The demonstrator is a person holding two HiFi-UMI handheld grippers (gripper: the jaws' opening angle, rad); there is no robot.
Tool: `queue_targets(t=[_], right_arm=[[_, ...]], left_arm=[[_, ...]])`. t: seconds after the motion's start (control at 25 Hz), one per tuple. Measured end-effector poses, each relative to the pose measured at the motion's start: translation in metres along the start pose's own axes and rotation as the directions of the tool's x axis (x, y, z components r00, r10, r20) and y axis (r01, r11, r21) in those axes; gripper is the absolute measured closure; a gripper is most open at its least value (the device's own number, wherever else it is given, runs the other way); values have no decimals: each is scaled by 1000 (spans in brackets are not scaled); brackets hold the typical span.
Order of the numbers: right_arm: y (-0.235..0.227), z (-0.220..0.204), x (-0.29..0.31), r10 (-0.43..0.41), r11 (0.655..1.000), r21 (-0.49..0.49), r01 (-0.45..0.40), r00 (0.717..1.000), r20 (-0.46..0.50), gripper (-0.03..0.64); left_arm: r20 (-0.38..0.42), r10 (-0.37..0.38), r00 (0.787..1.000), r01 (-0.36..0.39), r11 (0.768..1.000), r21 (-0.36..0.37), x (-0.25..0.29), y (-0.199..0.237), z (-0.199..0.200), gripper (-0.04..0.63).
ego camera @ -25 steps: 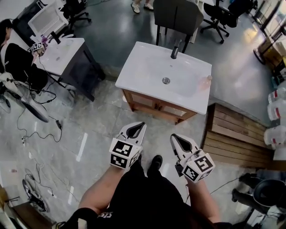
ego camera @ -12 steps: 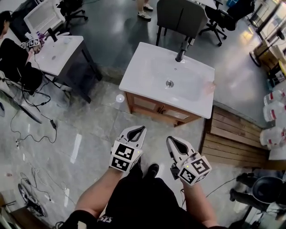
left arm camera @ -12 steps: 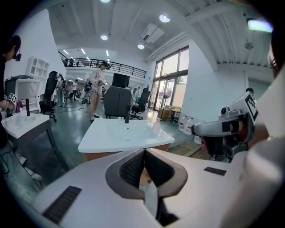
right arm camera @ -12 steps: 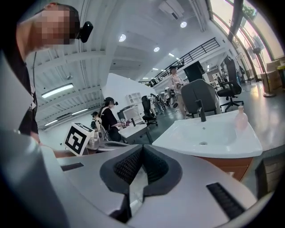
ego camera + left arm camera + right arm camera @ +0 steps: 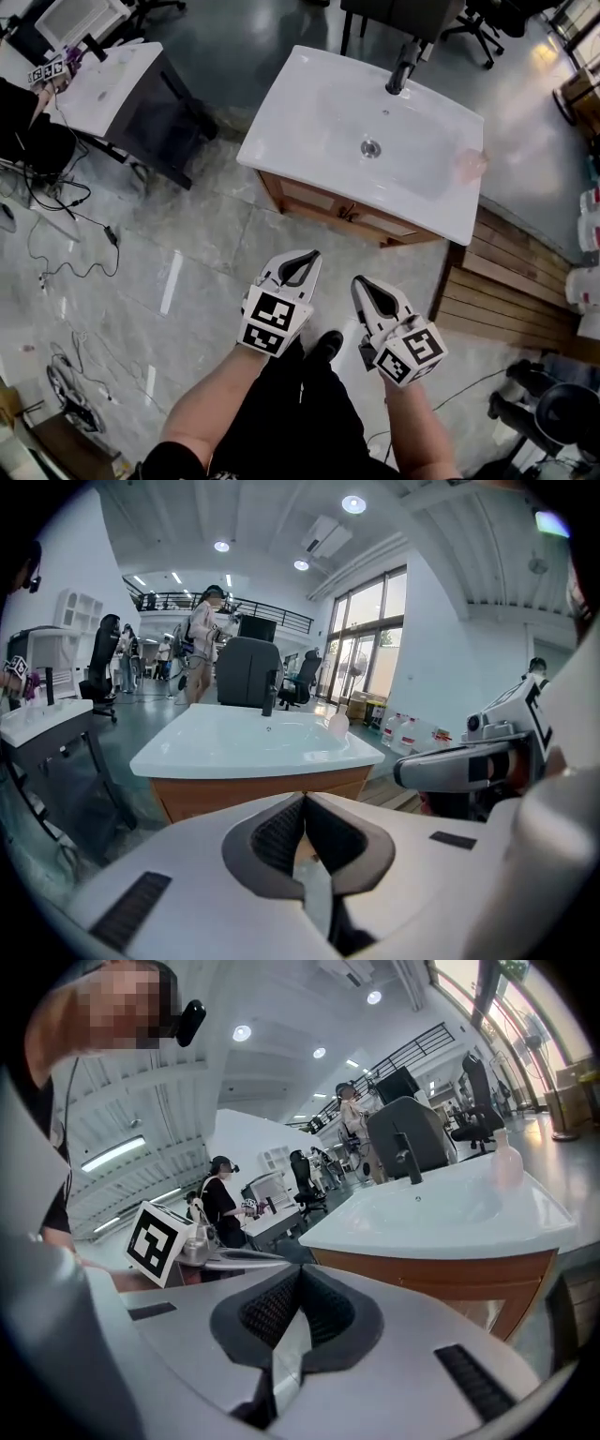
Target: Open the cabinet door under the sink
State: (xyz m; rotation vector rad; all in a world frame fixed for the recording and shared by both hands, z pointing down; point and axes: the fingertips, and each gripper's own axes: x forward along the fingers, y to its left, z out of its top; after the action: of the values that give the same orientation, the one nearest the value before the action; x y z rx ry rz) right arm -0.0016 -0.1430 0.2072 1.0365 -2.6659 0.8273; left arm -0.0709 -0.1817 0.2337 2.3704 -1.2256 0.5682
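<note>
A white sink top (image 5: pixel 309 112) with a black tap (image 5: pixel 401 69) sits on a wooden cabinet (image 5: pixel 323 206) whose doors are closed. Small handles (image 5: pixel 352 214) show on the cabinet front. In the left gripper view the cabinet front (image 5: pixel 253 794) lies straight ahead under the basin (image 5: pixel 244 742). In the right gripper view the cabinet (image 5: pixel 441 1279) stands ahead to the right. My left gripper (image 5: pixel 309 255) and right gripper (image 5: pixel 360 280) are side by side, short of the cabinet, above the floor. Both are shut with nothing between the pads.
A pale bottle (image 5: pixel 472 165) stands on the sink's right rim. A white desk (image 5: pixel 103 89) with a dark base lies to the left, cables (image 5: pixel 66 234) trail over the floor, and a wooden pallet (image 5: pixel 511 291) lies to the right. Office chairs (image 5: pixel 412 19) stand behind the sink.
The view has closed in on the sink cabinet, which now looks bigger and higher in the head view. Both grippers sank and moved forward together, still shut.
</note>
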Motion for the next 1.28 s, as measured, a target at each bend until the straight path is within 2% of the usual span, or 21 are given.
queue_targets(t=[0.36,0.68,0.92,1.12,1.28], right_arm=[[-68,-96,30,-36,999,37,37,999,-38,603],[-121,-165,60,-71,997,1,71,997,-28,604],[-164,-180,97,-59,997,-43,60,998,32,603],[-200,-188,122,-38,993,-105,49,994,105,603],[-224,-212,139,-8,992,-126,26,990,143,603]], left_arm=[[-48,14,999,-14,1000,-6,81,23,-81,578],[14,1,1000,-2,1000,9,144,42,-134,578],[33,-17,999,14,997,74,191,55,-161,577],[66,-2,998,-6,992,127,236,71,-182,573],[112,-12,994,-5,989,149,271,74,-197,492]])
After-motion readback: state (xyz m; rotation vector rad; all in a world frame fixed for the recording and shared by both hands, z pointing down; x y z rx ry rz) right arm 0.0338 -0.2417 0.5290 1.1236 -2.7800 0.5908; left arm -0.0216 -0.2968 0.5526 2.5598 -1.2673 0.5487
